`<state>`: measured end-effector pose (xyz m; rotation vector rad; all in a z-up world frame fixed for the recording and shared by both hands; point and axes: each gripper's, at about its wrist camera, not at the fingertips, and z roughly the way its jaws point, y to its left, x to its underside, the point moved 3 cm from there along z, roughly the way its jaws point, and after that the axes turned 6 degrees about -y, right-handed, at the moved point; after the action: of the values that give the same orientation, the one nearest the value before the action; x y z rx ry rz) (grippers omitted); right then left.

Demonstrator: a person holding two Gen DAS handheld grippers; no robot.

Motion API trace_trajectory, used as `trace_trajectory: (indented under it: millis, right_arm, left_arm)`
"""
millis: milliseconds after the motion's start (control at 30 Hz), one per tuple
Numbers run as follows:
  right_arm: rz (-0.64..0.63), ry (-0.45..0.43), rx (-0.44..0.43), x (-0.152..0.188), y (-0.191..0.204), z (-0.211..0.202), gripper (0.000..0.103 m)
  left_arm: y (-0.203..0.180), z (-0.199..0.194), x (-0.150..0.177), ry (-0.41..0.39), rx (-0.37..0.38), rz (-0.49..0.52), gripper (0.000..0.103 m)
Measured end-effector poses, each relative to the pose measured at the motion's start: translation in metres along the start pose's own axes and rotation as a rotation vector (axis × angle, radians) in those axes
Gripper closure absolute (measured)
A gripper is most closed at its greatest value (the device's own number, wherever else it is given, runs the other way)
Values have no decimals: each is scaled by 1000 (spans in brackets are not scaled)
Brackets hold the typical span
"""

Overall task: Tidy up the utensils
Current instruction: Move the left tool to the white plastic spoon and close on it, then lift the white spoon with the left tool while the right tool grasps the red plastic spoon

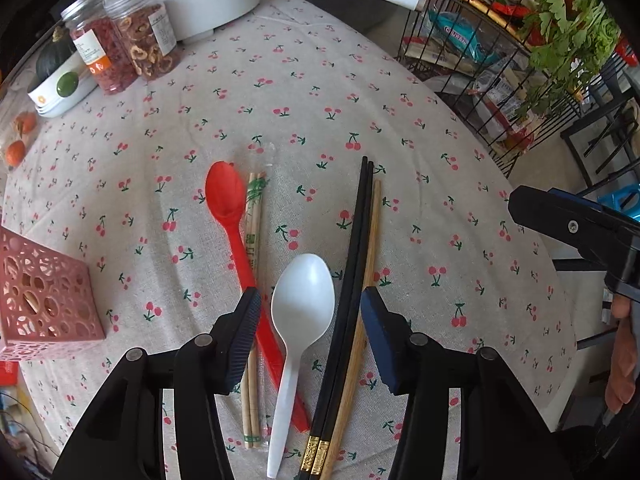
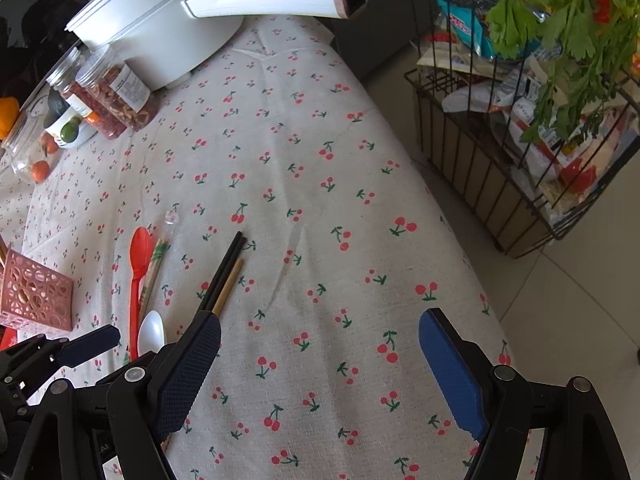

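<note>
Utensils lie side by side on the cherry-print tablecloth (image 1: 304, 92): a red spoon (image 1: 230, 208), wrapped bamboo chopsticks (image 1: 253, 240), a white plastic spoon (image 1: 302, 308), black chopsticks (image 1: 354, 264) and a wooden chopstick (image 1: 370, 248). My left gripper (image 1: 310, 300) is open just above them, its jaws either side of the white spoon's bowl, holding nothing. My right gripper (image 2: 320, 328) is open and empty over bare cloth to the right of the utensils; it shows at the right edge of the left wrist view (image 1: 516, 200). A pink perforated holder (image 1: 44, 304) stands at the left.
A white pot (image 2: 160, 28) with a long handle, two jars of dried fruit (image 1: 120, 48), a white bowl (image 1: 60, 88) and small oranges (image 1: 16, 152) stand at the table's far left. A black wire rack (image 2: 520, 152) of packets and greens stands on the floor to the right.
</note>
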<state>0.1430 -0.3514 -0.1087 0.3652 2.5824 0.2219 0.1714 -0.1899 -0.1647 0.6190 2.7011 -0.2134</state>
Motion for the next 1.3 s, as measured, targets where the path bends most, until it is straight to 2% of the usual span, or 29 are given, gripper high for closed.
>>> trace_trajectory:
  millis: [133,167,200,233,333,500,733,1100,1200,1300]
  right_arm:
    - [18,15,-7,-1,-5,6,17]
    - [26,19,-6,-1,-8,7,17]
    - [35,23,-5,-1,-10,8,17]
    - [43,25,-4,-1,-13,8,17]
    - [56,23,7,-1,-18,7,17]
    - [60,23,10,-1,-18,6,18]
    - [16,42,3,2,3,13,17]
    - [23,114,-46,11,43,40,18]
    - [15,118,-62,11,57,47,25]
    - [5,128,-80,11,75,56,38]
  left_arm:
    - [-4,13,-5,29,-12,12,49]
    - [-4,16,-5,38,-12,12,52]
    - [-4,19,-4,48,-15,11,62]
    - [-3,20,-6,42,2,-1,67]
    - [1,17,-6,34,-10,-25,68]
    - [11,-13,-5,-61,-12,-65,68]
    - [40,-72,4,-233,-9,-131,69]
    - [111,-137,59,-418,-17,-226,69]
    - [130,-140,68,-439,-11,-275,69]
    - [142,-144,69,-446,50,-326,69]
